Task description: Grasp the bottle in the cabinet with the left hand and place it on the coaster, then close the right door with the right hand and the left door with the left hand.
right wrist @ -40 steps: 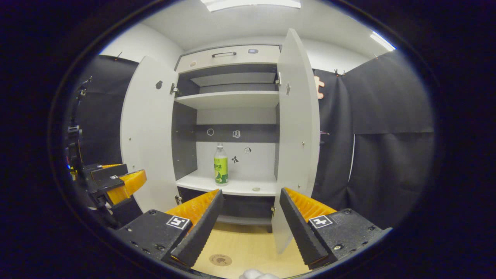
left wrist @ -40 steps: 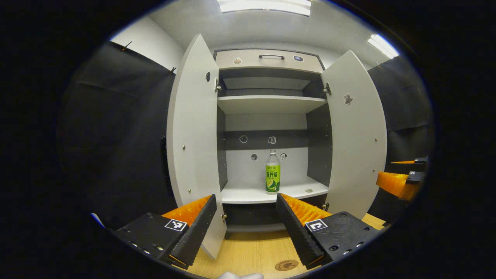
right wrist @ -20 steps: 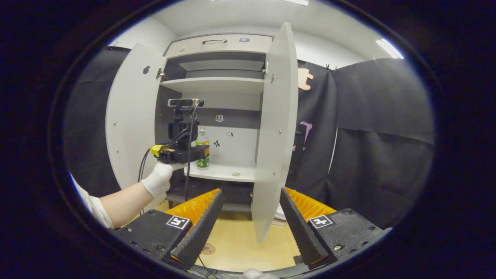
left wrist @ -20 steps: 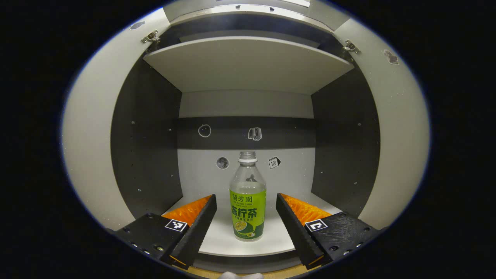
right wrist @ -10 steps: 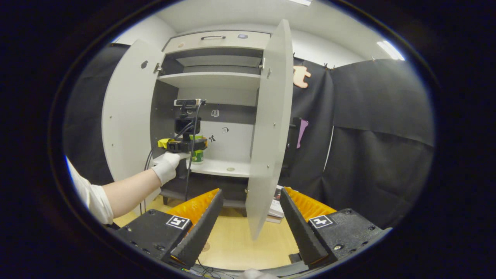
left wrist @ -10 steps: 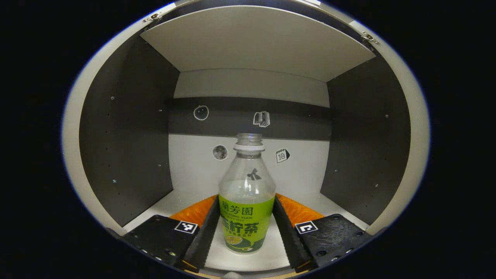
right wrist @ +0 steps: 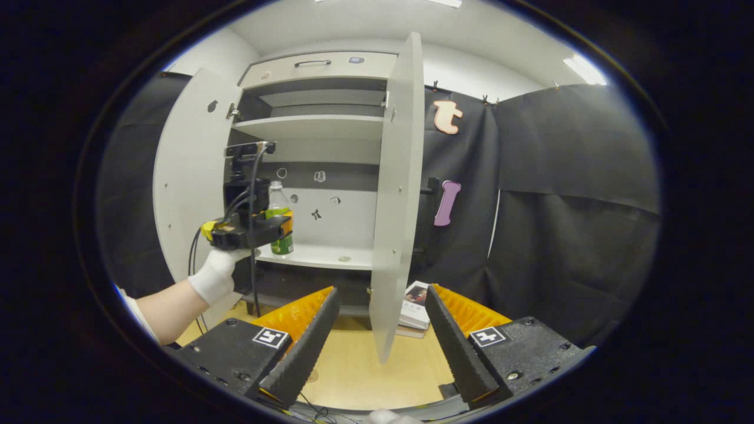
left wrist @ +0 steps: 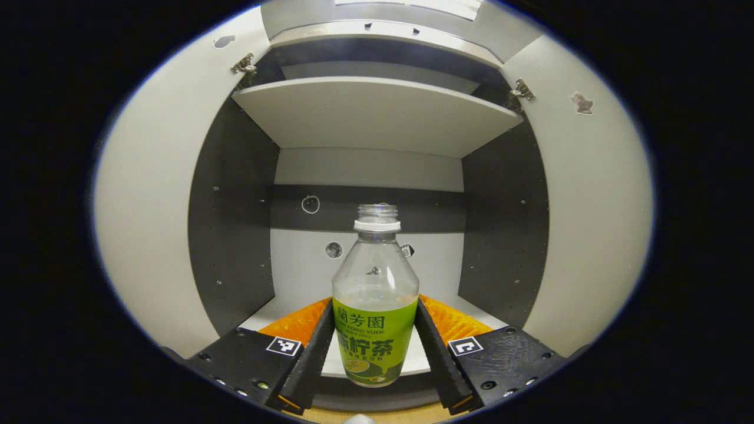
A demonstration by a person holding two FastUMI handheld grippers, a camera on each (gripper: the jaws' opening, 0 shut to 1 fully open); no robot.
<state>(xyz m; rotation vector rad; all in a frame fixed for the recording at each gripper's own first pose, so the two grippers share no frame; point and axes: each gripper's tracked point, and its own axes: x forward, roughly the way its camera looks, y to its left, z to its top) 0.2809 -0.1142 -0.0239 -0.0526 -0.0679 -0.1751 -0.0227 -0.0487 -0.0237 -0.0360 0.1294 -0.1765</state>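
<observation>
Between my left gripper's (left wrist: 374,344) two fingers sits the bottle (left wrist: 375,306) — both press on its green label from either side, so the grasp is made. Half a second ago its base stood on the cabinet's lower shelf (left wrist: 421,362); now the shelf's front edge runs behind the label and the base hangs in front of it, so I judge the bottle lifted and coming out toward me. At twelve o'clock the upper shelf (left wrist: 377,112) has dropped back in my view, and the two open doors reach further in at nine and three, which fits that retreat.

From my right gripper (right wrist: 377,338) — fingers spread wide, holding nothing — I see my gloved hand (right wrist: 215,274) at nine o'clock carrying the left gripper with the bottle at the cabinet mouth, just above the shelf. The right door (right wrist: 396,194) stands open at twelve o'clock, edge toward me.

So the pick looks done. Next comes the carry down to the coaster (right wrist: 310,375), low on the wooden table (right wrist: 353,371) between my right fingers; both doors are left to close.
</observation>
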